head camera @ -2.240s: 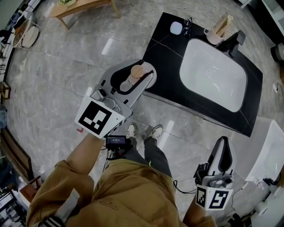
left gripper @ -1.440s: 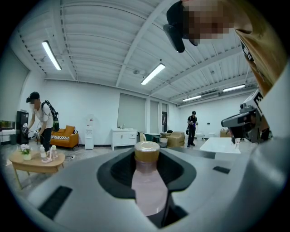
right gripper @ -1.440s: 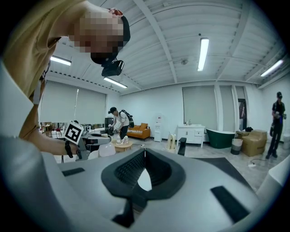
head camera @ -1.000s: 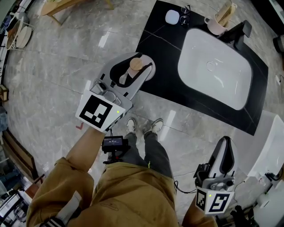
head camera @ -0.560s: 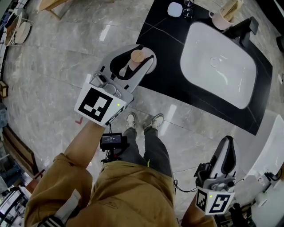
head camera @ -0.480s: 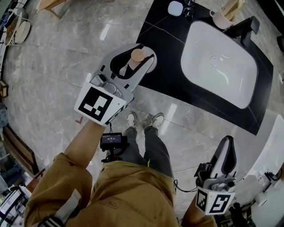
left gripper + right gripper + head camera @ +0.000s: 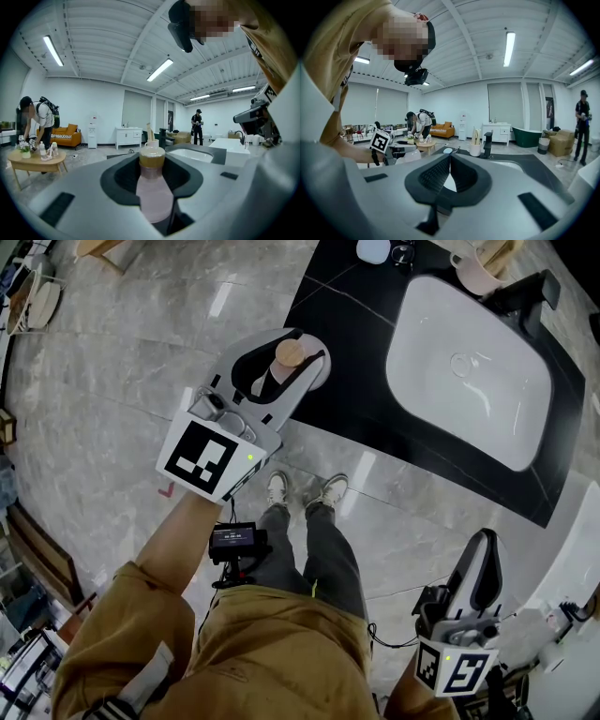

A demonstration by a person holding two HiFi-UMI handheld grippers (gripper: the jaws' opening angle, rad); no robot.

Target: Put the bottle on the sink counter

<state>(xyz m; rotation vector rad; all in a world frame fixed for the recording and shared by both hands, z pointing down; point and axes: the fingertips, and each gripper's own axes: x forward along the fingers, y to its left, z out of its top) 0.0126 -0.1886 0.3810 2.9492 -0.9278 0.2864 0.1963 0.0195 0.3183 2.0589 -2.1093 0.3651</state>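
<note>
- Fingers [image 7: 79,192] of the left gripper [image 7: 298,360] stand wide, yet they are closed round a pale pink translucent plastic bottle [image 7: 152,197] with a tan round cap [image 7: 152,159]. Their dark pads press on its body from both sides.
- The right gripper [image 7: 450,157] has its tips together and holds nothing. It hangs low, well apart from the counter.
- The bottle is over the near left corner of the black sink counter [image 7: 356,390], left of the white basin [image 7: 469,371]. Whether its base touches cannot be told.
- It seems light, fairly stiff and smooth, so it may slip or twist. The body under the shoulder looks the best hold.
- It stands upright, long axis vertical, cap upward.
</note>
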